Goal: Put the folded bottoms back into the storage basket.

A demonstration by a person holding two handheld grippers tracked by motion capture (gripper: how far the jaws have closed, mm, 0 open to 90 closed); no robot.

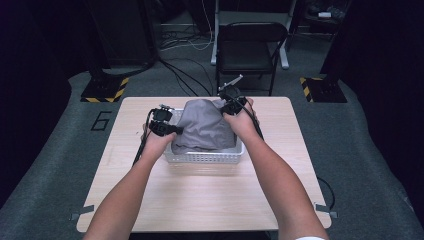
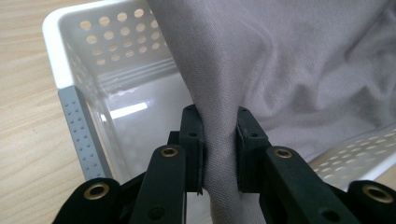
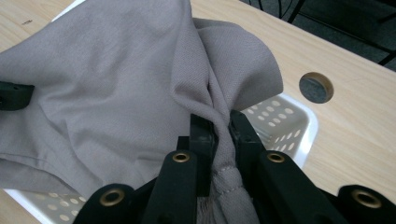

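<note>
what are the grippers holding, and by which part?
Both hold the grey cloth over the white basket: left hand-held gripper pinches a hanging fold, right hand-held gripper a bunched, stitched edge.

A plain grey cloth [image 1: 204, 125] hangs over a white basket [image 1: 207, 158] dotted with round holes, between black tongs [image 2: 219, 140], on a pale wood-grain surface [image 1: 200, 200].

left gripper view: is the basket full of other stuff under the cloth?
No. Beside the grey cloth pinched in the left gripper, the white basket shows a bare floor.
</note>
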